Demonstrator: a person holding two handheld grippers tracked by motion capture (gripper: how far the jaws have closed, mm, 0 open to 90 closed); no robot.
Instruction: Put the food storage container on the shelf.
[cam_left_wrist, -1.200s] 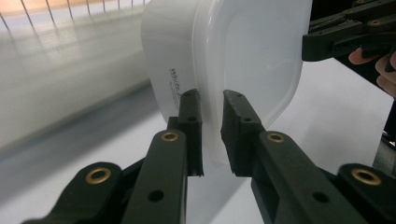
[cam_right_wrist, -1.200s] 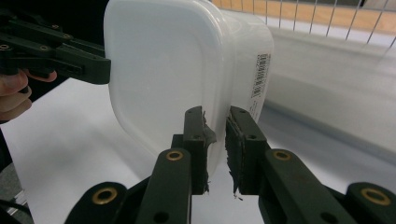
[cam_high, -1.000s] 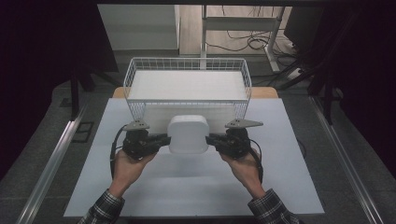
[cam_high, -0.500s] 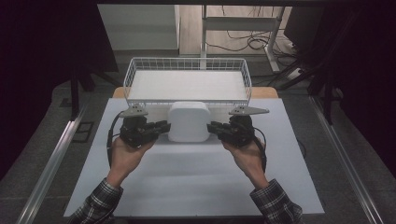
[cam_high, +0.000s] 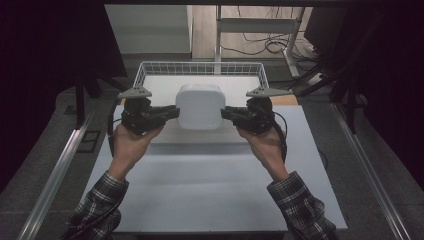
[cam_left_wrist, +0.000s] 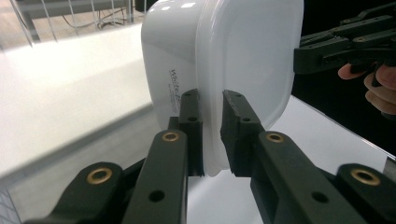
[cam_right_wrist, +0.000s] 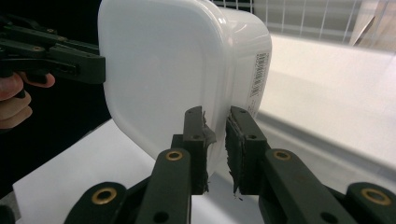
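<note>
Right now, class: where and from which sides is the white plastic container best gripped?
By its thin lid rim, from two opposite sides. The white plastic container is too broad for one claw, so the left claw and right claw each pinch the rim.

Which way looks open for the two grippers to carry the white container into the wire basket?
Probably straight ahead: the left gripper and right gripper pinch the white container by its rim, and the wire basket beyond has an open top.

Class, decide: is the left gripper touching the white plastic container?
Touching. In the left gripper view, the left gripper has its jaws clamped on the rim of the white plastic container, with no gap showing.
</note>
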